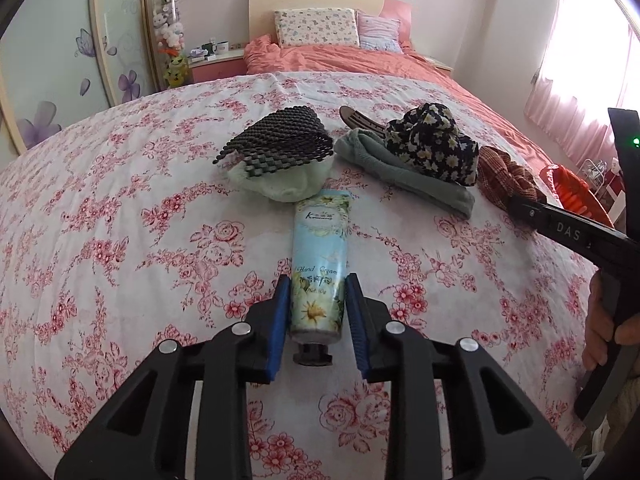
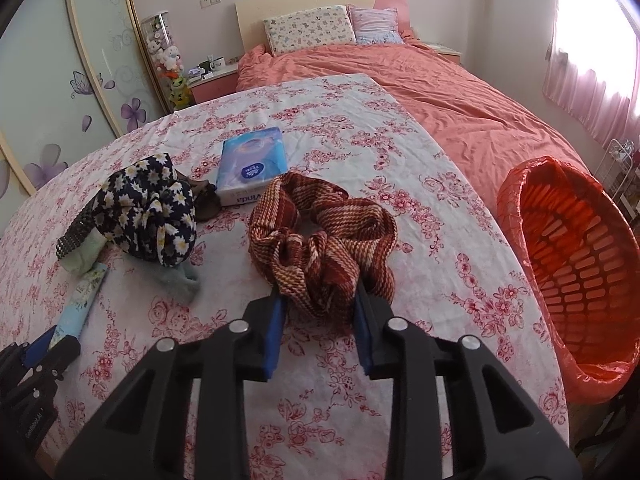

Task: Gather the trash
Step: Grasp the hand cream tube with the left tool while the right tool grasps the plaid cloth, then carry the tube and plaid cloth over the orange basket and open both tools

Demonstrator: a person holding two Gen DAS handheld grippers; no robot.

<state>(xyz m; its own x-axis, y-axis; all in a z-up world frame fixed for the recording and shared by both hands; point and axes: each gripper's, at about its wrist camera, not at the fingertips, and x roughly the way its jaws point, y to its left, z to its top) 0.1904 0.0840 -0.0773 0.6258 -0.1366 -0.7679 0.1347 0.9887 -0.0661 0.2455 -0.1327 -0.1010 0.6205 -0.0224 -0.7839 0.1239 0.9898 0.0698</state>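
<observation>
Currently: your left hand-held gripper (image 1: 317, 304) straddles the pale-blue hand-cream tube (image 1: 319, 264), narrowly open; right hand-held gripper (image 2: 319, 312) brackets the rust woven scarf (image 2: 320, 236). Next: close, carry to orange-lined bin (image 2: 576, 264).

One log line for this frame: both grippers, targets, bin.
left gripper: around hand cream tube | right gripper: around red scrunchie | orange bin: right of table

Brown comb (image 1: 357, 119) beyond left hand-held gripper (image 1: 317, 310): far end hidden behind floral scrunchie (image 1: 434, 144). Orange basket (image 1: 570, 188), far right: mostly blocked by right hand-held gripper (image 1: 520, 208). Green cloth (image 1: 288, 186) partly under black bead mat (image 1: 276, 142). Hand cream tube (image 2: 82, 302) brand lettering too small to read.
</observation>
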